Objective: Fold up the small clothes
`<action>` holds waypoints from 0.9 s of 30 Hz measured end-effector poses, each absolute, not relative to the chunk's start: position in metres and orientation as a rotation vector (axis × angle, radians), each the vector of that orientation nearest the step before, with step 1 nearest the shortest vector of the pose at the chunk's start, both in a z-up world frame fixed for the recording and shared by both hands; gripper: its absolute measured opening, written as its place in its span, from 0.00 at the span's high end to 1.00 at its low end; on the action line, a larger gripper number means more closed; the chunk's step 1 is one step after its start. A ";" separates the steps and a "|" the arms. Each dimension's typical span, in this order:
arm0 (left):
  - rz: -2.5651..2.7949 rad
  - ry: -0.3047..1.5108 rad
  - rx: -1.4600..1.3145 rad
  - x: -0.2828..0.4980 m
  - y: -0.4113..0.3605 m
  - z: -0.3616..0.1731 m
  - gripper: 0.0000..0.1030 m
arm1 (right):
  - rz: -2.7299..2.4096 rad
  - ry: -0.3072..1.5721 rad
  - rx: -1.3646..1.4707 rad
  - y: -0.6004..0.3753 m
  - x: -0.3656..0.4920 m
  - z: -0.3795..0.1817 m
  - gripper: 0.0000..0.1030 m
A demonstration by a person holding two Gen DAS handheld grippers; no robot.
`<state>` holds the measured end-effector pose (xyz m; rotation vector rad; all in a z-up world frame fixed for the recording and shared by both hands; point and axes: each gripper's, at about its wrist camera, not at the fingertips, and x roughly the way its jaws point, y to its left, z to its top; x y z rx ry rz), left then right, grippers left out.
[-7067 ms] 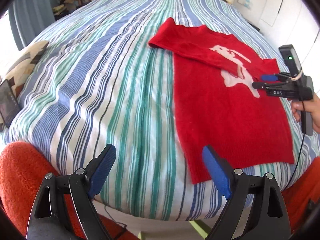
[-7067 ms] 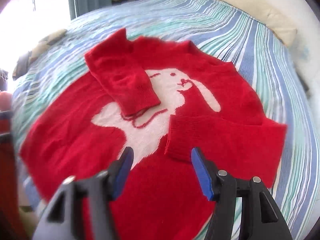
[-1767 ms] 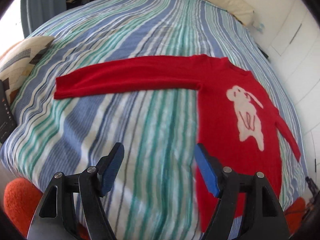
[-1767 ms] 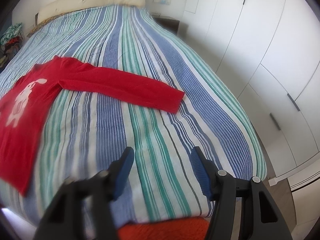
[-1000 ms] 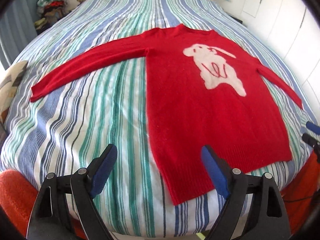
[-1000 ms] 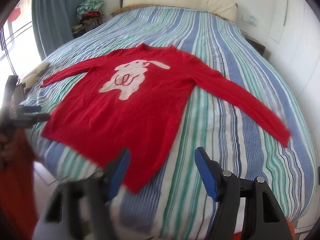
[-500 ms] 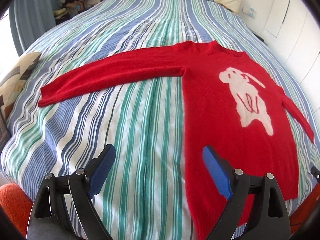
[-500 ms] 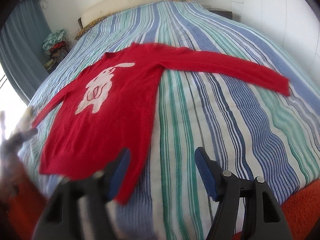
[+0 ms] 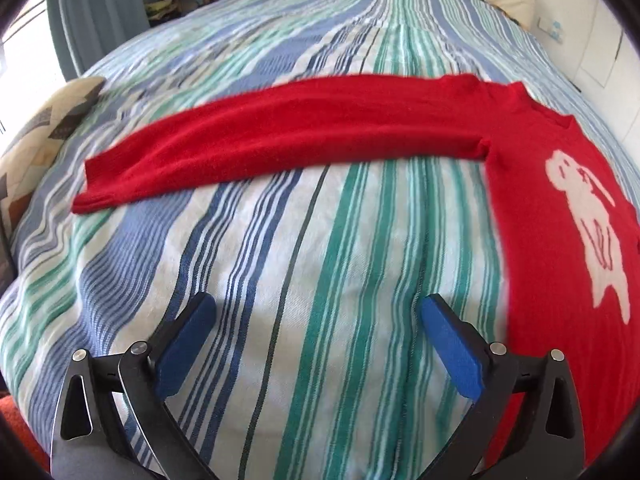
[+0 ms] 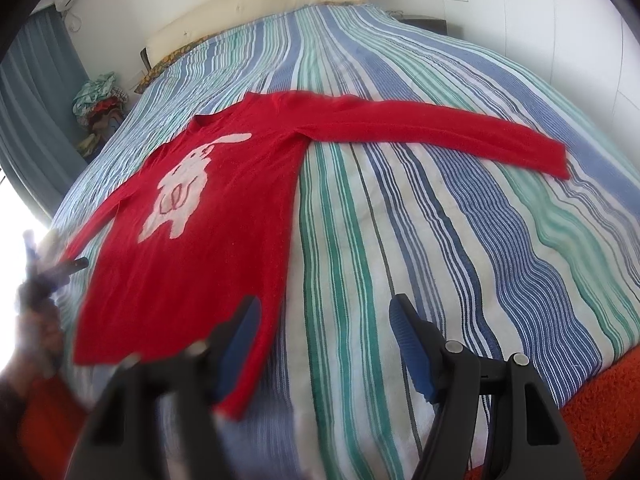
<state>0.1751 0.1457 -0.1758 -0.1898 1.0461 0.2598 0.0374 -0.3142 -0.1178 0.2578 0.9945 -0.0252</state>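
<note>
A red sweater (image 10: pixel 224 216) with a white rabbit on its chest lies flat on the striped bed, both sleeves spread out. In the left wrist view its left sleeve (image 9: pixel 280 136) stretches across the bed ahead of my left gripper (image 9: pixel 316 340), which is open and empty above bare bedspread. In the right wrist view the right sleeve (image 10: pixel 440 136) reaches to the right. My right gripper (image 10: pixel 324 344) is open and empty by the sweater's lower right hem. The left gripper shows blurred at the left edge of the right wrist view (image 10: pixel 44 276).
The blue, green and white striped bedspread (image 9: pixel 340 260) covers the bed. A patterned cushion (image 9: pixel 40 132) lies at the left edge. A pile of clothes (image 10: pixel 100 96) and a blue curtain stand beyond the bed. An orange rug (image 10: pixel 600 412) lies below the bed edge.
Both grippers have come lower and closer to the bed. The left view has swung towards the left sleeve, the right view towards the right sleeve. The sweater has not moved.
</note>
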 end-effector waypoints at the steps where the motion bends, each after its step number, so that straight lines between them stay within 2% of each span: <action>1: 0.237 1.037 -0.211 0.174 0.149 -0.182 0.00 | -0.028 0.997 0.263 -0.315 0.037 -0.119 0.36; 8: 0.243 0.982 -0.200 0.162 0.146 -0.179 0.00 | -0.043 1.012 0.302 -0.323 0.037 -0.125 0.36; 23: 0.254 0.980 -0.187 0.163 0.143 -0.179 0.00 | -0.057 1.036 0.315 -0.325 0.041 -0.133 0.36; 27: 0.198 0.959 -0.129 0.168 0.131 -0.160 0.01 | -0.057 1.036 0.311 -0.324 0.041 -0.133 0.35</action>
